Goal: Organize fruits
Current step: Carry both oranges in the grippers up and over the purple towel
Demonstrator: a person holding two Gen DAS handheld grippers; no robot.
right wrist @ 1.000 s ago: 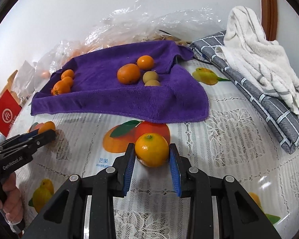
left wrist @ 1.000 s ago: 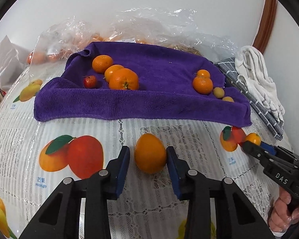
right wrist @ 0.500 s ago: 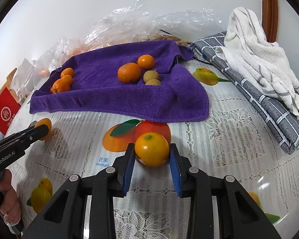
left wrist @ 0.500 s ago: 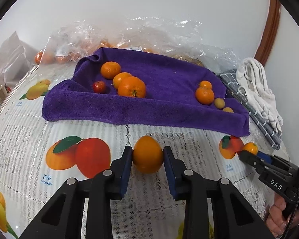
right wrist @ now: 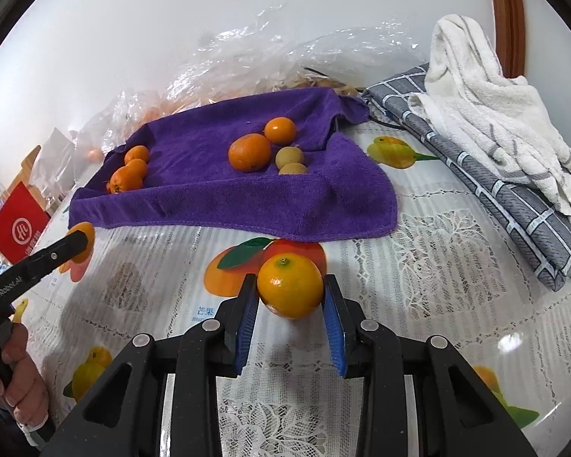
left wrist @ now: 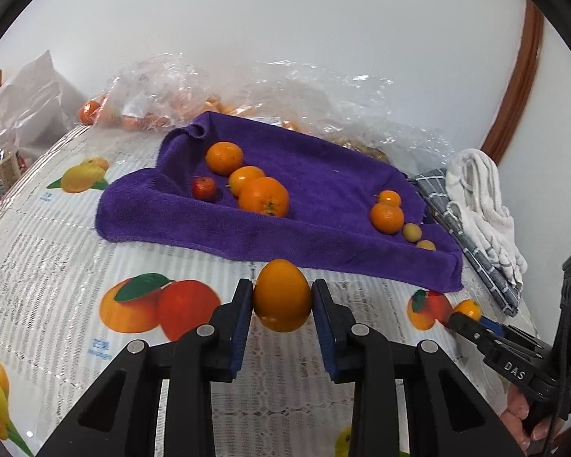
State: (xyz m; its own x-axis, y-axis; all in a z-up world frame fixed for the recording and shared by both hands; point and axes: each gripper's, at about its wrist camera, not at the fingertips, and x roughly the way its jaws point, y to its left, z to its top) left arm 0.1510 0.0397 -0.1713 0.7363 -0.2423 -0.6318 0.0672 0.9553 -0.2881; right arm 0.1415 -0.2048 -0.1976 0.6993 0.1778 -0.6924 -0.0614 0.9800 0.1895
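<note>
Each hand holds a gripper, and each gripper has a fruit. The left gripper has its jaws closed on a smooth, egg-shaped orange fruit, held just above the desk, whose cloth is printed with fruit pictures and lace patterns. The right gripper is clamped on a round orange with a green stem dimple on top, held over a printed mango near the front edge of the purple towel. The towel lies spread on the desk beyond both grippers, its edges bunched up. On it sit two groups of fruit: toward the left end, three oranges close together with a small red fruit just beside them; toward the right end, two oranges touching or nearly so, and two small yellowish-green fruits next to them. Behind the towel, against the wall, is a heap of clear plastic bags with more orange fruit dimly showing inside. To the right of the towel lies a grey checked cloth with a white towel piled on top.
</note>
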